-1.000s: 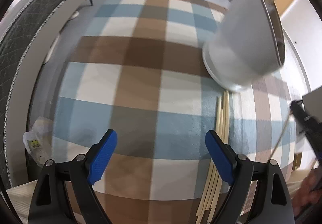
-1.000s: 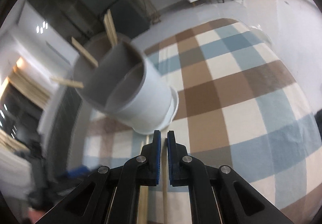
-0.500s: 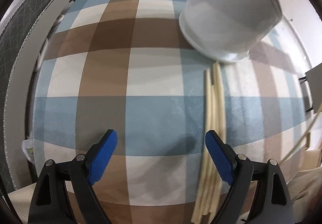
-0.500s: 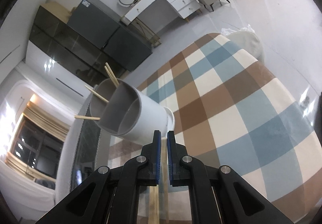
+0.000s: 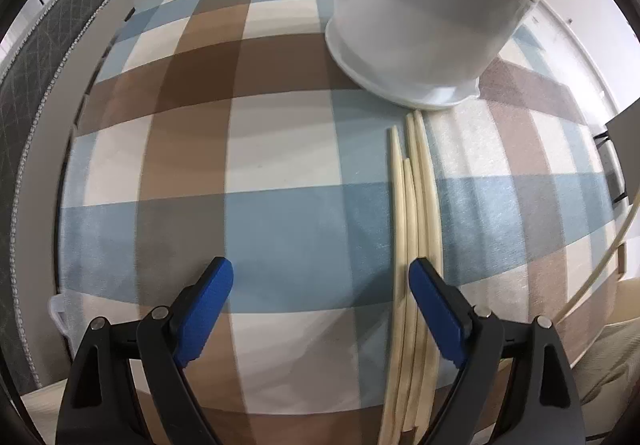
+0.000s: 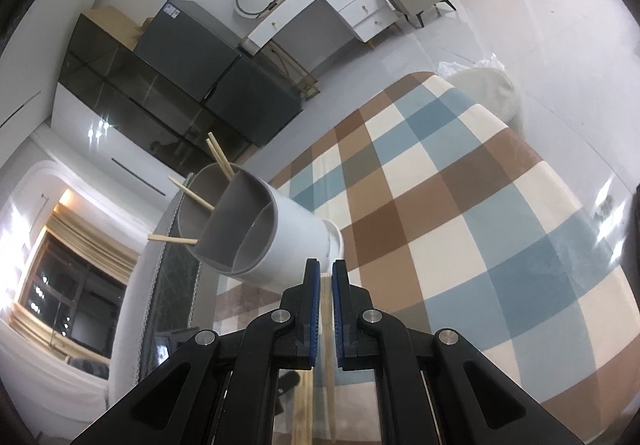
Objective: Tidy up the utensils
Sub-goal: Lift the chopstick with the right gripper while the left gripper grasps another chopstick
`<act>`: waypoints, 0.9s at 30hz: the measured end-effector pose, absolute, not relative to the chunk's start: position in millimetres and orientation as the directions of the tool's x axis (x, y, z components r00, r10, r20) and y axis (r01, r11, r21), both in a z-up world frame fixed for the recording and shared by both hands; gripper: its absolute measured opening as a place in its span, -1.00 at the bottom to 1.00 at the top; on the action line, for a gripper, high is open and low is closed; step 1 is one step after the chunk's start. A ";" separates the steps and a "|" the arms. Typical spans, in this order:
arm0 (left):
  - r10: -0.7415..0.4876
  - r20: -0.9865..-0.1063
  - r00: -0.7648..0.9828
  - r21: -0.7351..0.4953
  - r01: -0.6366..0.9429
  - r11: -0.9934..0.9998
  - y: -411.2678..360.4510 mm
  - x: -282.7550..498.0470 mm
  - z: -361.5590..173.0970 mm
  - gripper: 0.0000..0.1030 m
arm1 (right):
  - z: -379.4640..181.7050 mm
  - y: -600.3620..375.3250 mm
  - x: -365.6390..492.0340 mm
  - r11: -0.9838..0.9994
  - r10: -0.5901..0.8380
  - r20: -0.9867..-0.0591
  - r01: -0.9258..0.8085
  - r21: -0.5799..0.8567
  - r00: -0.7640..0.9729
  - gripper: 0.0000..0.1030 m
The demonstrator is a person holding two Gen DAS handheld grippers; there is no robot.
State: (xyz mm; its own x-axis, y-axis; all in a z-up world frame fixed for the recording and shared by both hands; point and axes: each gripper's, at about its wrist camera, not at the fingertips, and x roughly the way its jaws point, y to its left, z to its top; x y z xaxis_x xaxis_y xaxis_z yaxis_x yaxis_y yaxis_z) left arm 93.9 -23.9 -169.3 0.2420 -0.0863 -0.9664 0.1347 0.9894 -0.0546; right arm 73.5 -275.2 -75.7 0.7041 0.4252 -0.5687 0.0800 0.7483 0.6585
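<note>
A white round utensil holder (image 5: 424, 17) with grey inner dividers stands on the checked tablecloth (image 5: 240, 149). In the right wrist view the utensil holder (image 6: 256, 229) has several wooden chopsticks (image 6: 218, 161) sticking out of one compartment. Several pale chopsticks (image 5: 412, 237) lie side by side on the cloth in front of the holder. My left gripper (image 5: 320, 285) is open and empty, low over the cloth, with its right finger beside those chopsticks. My right gripper (image 6: 326, 277) is shut on a single chopstick (image 6: 328, 329), held above the table near the holder.
The table edge (image 5: 48, 173) runs along the left, with a grey quilted mattress (image 5: 36, 57) beyond it. Across the room stand dark cabinets (image 6: 180, 85) and a white dresser (image 6: 332, 9). A thin pale stick (image 5: 600, 269) shows at the right edge of the left wrist view.
My left gripper has moved forward and right toward the holder and the lying chopsticks. My right gripper has risen with its chopstick, and the holder now looks smaller and farther below.
</note>
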 end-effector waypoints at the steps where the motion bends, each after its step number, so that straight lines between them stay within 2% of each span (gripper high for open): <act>1: -0.081 -0.967 0.242 -0.050 0.133 0.990 -23.7 94.0 -169.1 0.69 | -75.4 -275.1 73.6 0.749 0.425 -0.568 0.079 0.658 0.704 -0.89; 8: -0.068 -0.966 0.249 -0.044 0.098 0.994 -12.1 94.6 -169.9 0.70 | -75.1 -272.0 74.4 0.752 0.428 -0.569 0.072 0.655 0.702 -0.90; 15: -0.070 -0.966 0.248 -0.040 0.126 0.991 -19.7 95.7 -171.5 0.70 | -75.2 -267.8 75.6 0.758 0.427 -0.572 0.068 0.649 0.700 -0.90; 18: -0.033 -0.966 0.255 0.005 0.145 0.989 -25.3 91.0 -172.3 0.71 | -75.2 -266.7 76.2 0.760 0.425 -0.574 0.069 0.647 0.700 -0.89; 27: -0.044 -0.969 0.241 -0.007 0.153 0.988 -31.8 103.5 -173.0 0.67 | -75.2 -265.5 78.0 0.760 0.423 -0.574 0.069 0.646 0.701 -0.90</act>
